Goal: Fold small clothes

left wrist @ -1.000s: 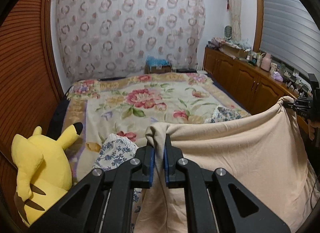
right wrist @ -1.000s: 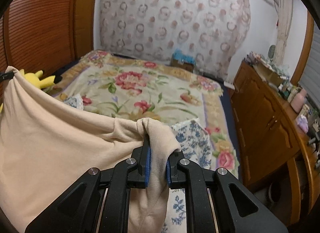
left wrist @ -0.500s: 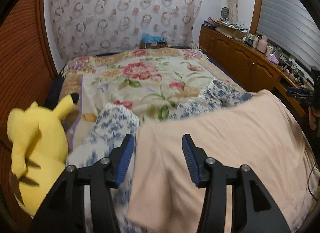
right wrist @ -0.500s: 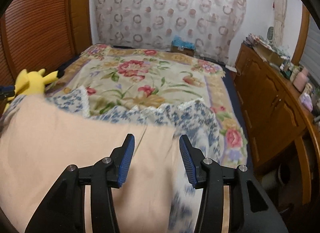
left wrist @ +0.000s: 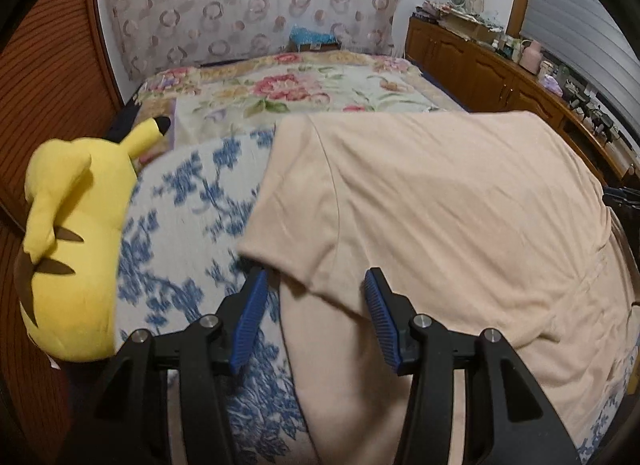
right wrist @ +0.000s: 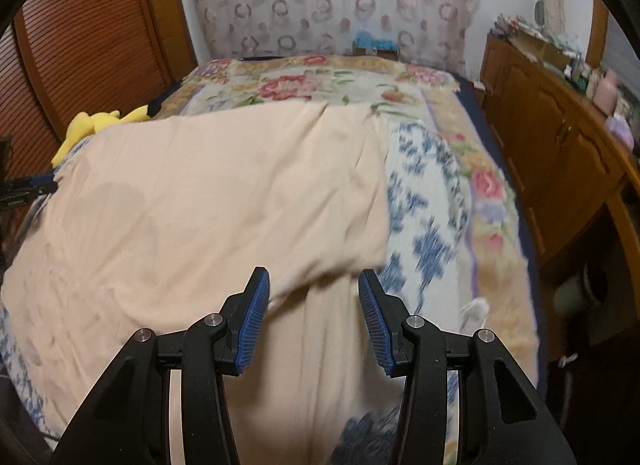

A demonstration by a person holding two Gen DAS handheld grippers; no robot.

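Shirt, peach, lies spread flat on the blue-flowered cloth covering the bed. Left gripper and right gripper both stand spread, having just opened, each above a folded sleeve edge without pinching it. Yellow plush toy sits left of the shirt.

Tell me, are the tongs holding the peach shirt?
No, nothing is held. Both the left tongs and right tongs are open above the peach shirt, having just let go.
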